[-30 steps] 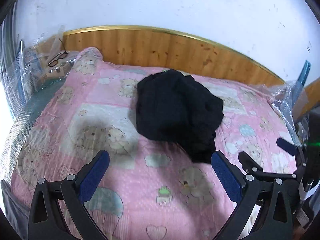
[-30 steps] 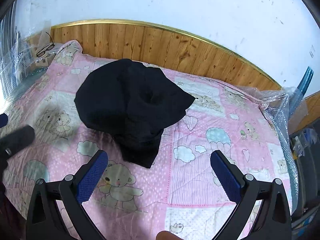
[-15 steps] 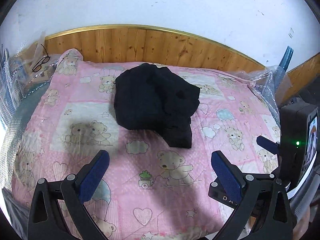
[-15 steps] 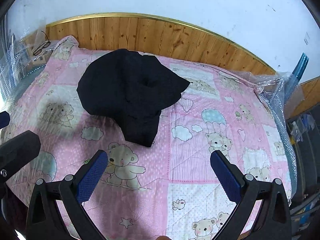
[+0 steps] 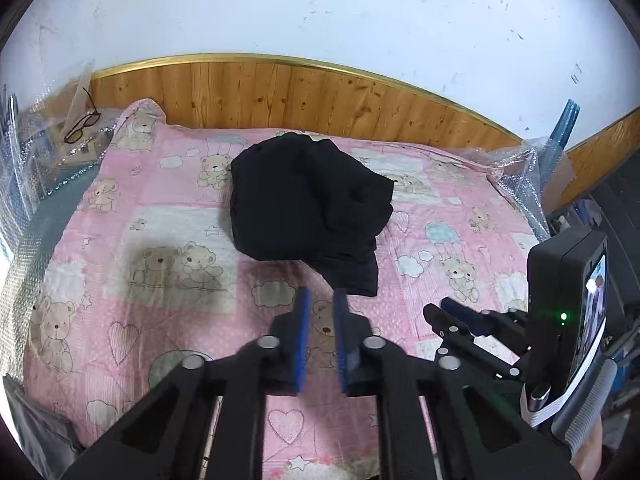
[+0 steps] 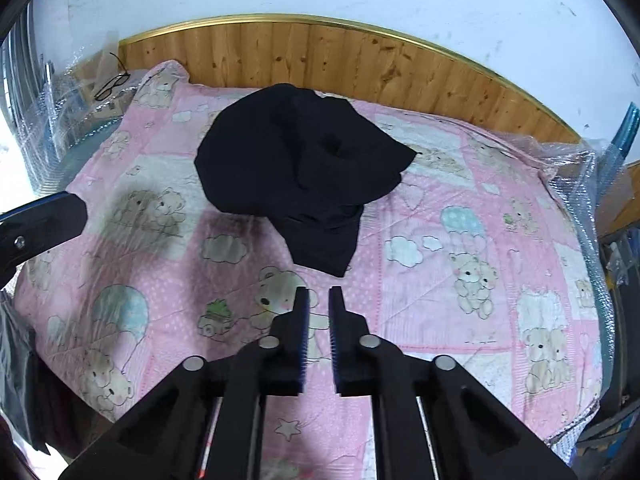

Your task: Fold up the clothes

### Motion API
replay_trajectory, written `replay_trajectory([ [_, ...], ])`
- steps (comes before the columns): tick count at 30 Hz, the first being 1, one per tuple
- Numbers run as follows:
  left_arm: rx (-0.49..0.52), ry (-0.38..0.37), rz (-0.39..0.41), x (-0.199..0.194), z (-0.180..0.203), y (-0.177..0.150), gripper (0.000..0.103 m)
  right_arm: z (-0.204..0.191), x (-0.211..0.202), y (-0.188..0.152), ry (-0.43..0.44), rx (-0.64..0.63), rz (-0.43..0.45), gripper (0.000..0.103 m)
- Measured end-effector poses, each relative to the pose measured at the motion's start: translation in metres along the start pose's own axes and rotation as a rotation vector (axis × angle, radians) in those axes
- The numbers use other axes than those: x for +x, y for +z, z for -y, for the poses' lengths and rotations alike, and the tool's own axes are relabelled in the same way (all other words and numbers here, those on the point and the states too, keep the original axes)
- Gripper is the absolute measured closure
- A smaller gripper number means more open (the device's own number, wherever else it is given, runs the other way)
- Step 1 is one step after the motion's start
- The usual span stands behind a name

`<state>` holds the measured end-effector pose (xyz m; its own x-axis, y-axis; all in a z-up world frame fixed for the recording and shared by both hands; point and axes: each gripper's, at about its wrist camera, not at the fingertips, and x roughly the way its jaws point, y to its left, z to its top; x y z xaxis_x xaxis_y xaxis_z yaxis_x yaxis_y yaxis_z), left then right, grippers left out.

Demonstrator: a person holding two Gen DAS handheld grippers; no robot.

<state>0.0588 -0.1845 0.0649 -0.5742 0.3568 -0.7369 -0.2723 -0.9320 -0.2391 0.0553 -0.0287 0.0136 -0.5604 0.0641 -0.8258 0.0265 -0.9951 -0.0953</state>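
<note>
A crumpled black garment (image 5: 304, 200) (image 6: 296, 168) lies in a heap on the pink bear-print quilt (image 5: 168, 216) (image 6: 460, 216), toward the headboard. My left gripper (image 5: 319, 292) hovers over the quilt just short of the garment's near flap, its blue pads drawn almost together with nothing between them. My right gripper (image 6: 319, 290) hangs likewise before the same flap, pads nearly touching and empty. In the left wrist view the right gripper (image 5: 452, 308) shows low at the right with its camera unit; the left gripper's tip (image 6: 60, 208) shows at the left edge of the right wrist view.
A wooden headboard (image 5: 320, 96) (image 6: 340, 56) backs the bed under a white wall. Black glasses (image 5: 82, 126) (image 6: 112, 85) rest on bubble wrap at the far left corner. More bubble wrap and a blue tube (image 5: 560, 128) stand at the far right.
Both grippers have closed from wide open to nearly together, holding nothing. Both views have drawn back slightly from the garment, which lies as before.
</note>
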Motion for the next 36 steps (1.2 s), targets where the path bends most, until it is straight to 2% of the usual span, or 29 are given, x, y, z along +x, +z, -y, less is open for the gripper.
replay_trajectory([
  [8, 0.001, -0.006, -0.011, 0.009, -0.002, 0.007, 0.102, -0.003, -0.006, 0.011, 0.002, -0.002, 0.043, 0.1],
  [9, 0.001, -0.005, -0.013, 0.01, -0.002, 0.008, 0.101, -0.002, -0.005, 0.013, -0.006, 0.005, 0.046, 0.094],
  [10, -0.003, -0.003, -0.013, 0.012, -0.003, 0.01, 0.099, 0.0, -0.004, 0.015, -0.013, 0.011, 0.047, 0.074],
  [11, -0.009, -0.001, -0.011, 0.013, -0.004, 0.011, 0.094, 0.002, -0.002, 0.017, -0.018, 0.016, 0.048, 0.06],
  [12, -0.016, 0.001, -0.009, 0.014, -0.005, 0.013, 0.077, 0.003, 0.0, 0.018, -0.024, 0.021, 0.049, 0.04],
  [13, -0.025, 0.0, -0.004, 0.016, -0.006, 0.014, 0.064, 0.005, 0.002, 0.019, -0.029, 0.024, 0.048, 0.034],
  [14, -0.033, -0.004, 0.003, 0.016, -0.008, 0.016, 0.042, 0.006, 0.005, 0.02, -0.032, 0.024, 0.044, 0.034],
  [15, -0.039, -0.006, 0.016, 0.017, -0.009, 0.017, 0.037, 0.008, 0.009, 0.02, -0.033, 0.023, 0.036, 0.034],
  [18, -0.043, 0.005, 0.018, 0.027, -0.01, 0.025, 0.037, 0.011, 0.025, 0.023, -0.028, 0.02, 0.006, 0.034],
  [26, -0.055, 0.039, -0.041, 0.072, -0.016, 0.048, 0.037, 0.024, 0.071, 0.039, 0.01, 0.016, -0.042, 0.034],
  [33, -0.073, 0.083, -0.127, 0.132, -0.02, 0.067, 0.037, 0.041, 0.124, 0.06, 0.041, 0.002, -0.1, 0.031],
  [36, -0.092, 0.12, -0.18, 0.169, -0.027, 0.073, 0.037, 0.045, 0.16, 0.071, 0.032, -0.031, -0.111, 0.029],
])
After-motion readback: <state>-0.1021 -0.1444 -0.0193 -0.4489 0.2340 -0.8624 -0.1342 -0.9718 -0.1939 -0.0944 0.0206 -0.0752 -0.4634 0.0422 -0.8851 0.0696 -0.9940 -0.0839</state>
